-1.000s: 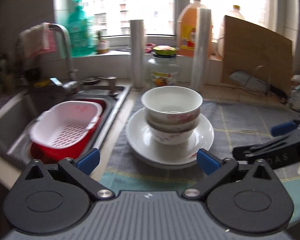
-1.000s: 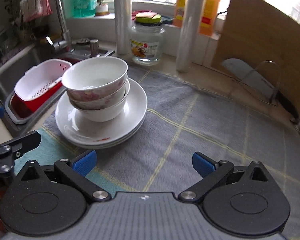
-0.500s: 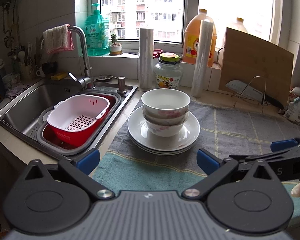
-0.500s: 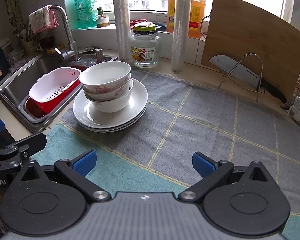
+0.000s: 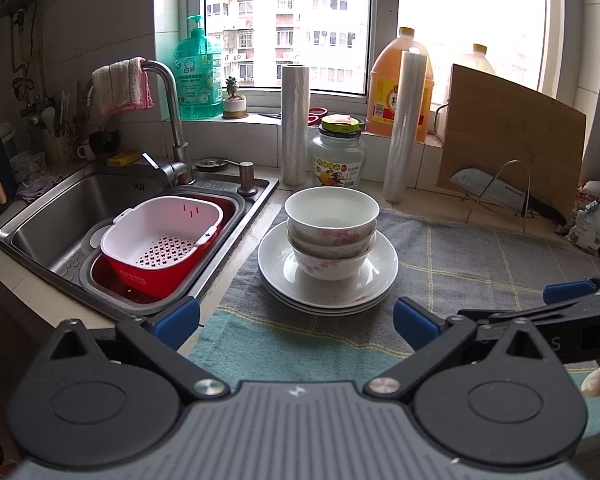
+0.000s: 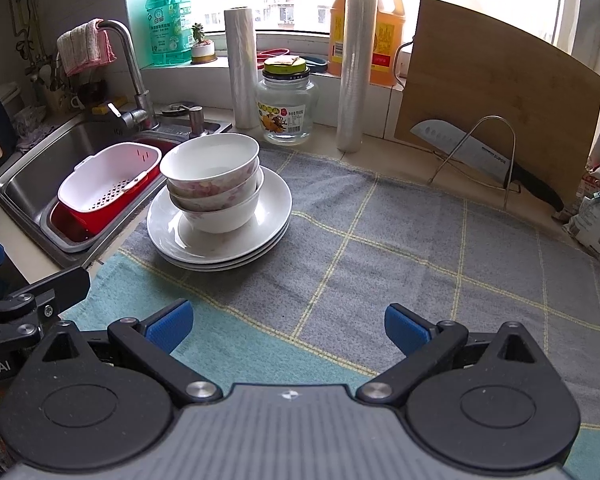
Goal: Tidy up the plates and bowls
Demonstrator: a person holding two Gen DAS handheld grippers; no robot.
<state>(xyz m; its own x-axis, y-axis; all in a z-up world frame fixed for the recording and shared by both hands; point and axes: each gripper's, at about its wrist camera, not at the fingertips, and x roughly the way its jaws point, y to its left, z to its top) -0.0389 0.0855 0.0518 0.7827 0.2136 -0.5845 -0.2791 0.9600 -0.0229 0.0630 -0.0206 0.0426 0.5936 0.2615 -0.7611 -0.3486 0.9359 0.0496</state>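
A: Both grippers have drawn back since a second ago; the stack looks smaller and farther off in each wrist view.

B: Claw state?

A: Left gripper spread wide, nothing between its blue pads. Right gripper likewise wide apart and empty. Both sit above the towel, well apart from the dishes.

B: Dishes?

A: Three bowls nested upright, resting on the stack of plates. Plates lie at the towel's left end, just beside the sink. White colander sits in a red basin inside the sink.
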